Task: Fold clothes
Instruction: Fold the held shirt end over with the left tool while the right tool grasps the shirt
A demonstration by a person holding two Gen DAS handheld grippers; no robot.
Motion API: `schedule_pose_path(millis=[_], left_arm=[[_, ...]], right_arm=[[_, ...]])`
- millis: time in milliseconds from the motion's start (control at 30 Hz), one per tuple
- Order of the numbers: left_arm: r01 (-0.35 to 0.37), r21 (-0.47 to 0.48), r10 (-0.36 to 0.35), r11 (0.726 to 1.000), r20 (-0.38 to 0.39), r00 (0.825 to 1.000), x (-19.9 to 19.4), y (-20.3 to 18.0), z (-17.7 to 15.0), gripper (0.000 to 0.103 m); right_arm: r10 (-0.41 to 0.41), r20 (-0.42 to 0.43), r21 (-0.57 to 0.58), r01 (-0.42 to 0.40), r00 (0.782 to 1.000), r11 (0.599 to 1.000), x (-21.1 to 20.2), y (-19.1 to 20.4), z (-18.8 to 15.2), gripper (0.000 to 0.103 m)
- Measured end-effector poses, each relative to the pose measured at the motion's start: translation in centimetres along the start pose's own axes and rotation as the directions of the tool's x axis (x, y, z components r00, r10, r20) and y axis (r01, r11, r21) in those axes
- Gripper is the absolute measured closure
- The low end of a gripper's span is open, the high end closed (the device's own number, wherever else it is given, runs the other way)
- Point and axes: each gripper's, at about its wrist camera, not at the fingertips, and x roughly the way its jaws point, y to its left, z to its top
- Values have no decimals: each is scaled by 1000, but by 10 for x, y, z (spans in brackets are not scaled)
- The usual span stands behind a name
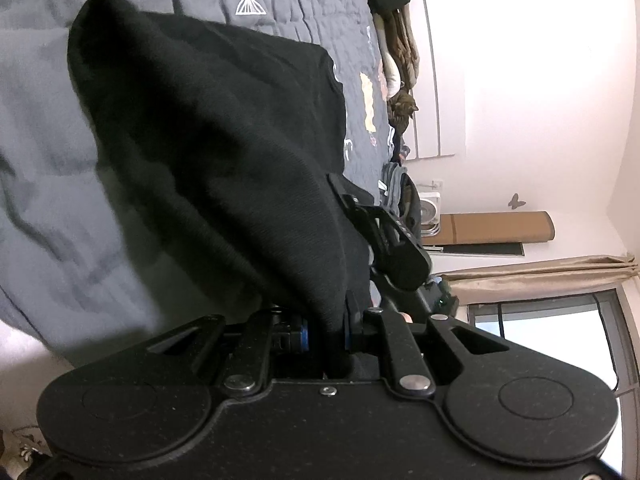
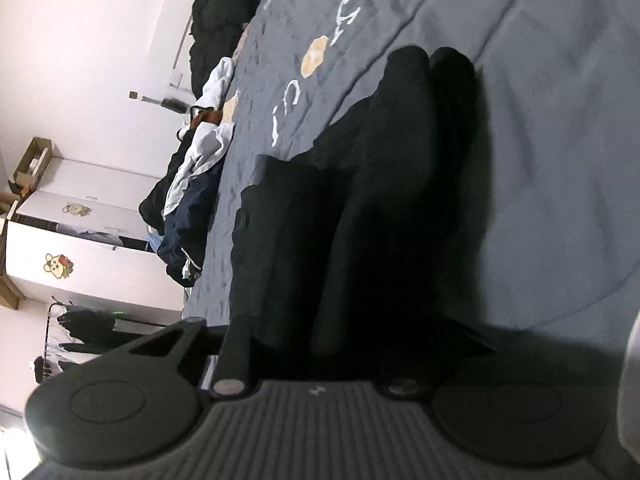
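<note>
Nearest the lens in the left wrist view, the left hand-held gripper has its blue-padded fingers pinched together on an edge of the black garment. From that pinch the cloth fans out and away, hanging raised above the grey quilted bed cover and casting a shadow on it. Holding one edge high like this looks meant to let the fabric drape and straighten so a fold can be laid over cleanly.

Beside the garment's nearer edge in the same view, part of the right hand-held gripper shows against the cloth. In its own view the right hand-held gripper sits in deep shadow with the black garment draped right over its front; whether its fingers are apart or closed on cloth I cannot tell. There the garment runs away from the gripper in long vertical pleats over the bed cover.

Beyond the garment, along the bed's far edge, lies a heap of other clothes, white and navy among them.

Judging by the lifted cloth, a fold is under way; which fold it is cannot be settled.
</note>
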Motion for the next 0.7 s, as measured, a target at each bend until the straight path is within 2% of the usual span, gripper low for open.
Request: schedule_pose_path(millis=[133,267,367,500,633,667,700], left_arm=[[11,25,-11,1000,1,1000,-5,-11,11,89],[32,58,-33,998,12,999,-16,-34,38,89],[36,145,-36,989,1,999,-19,-73,70,89],[43,312,-41,949,-12,999,-17,-141,112,89],[51,470,-44,881,-25,999,-16,-210,154,89],[48,494,-38,868,-30,999,-15,-218,161,89],[34,485,-17,874,-39,999,-13,-207,158,89]], right_arm=[[27,50,-30,-25,998,999,-8,15,-1,83],[18,110,7,-19,994,1000,-21,34,-5,83],[7,143,17,-10,990,1000,-22,57,0,83],[-12,182,35,6,983,999,-20,101,21,83],[-10,263,29,3,965,1000,-20,162,49,83],[3,295,11,-7,956,1000,-24,177,53,83],[29,326,-13,-26,945,1000,-32,188,53,83]])
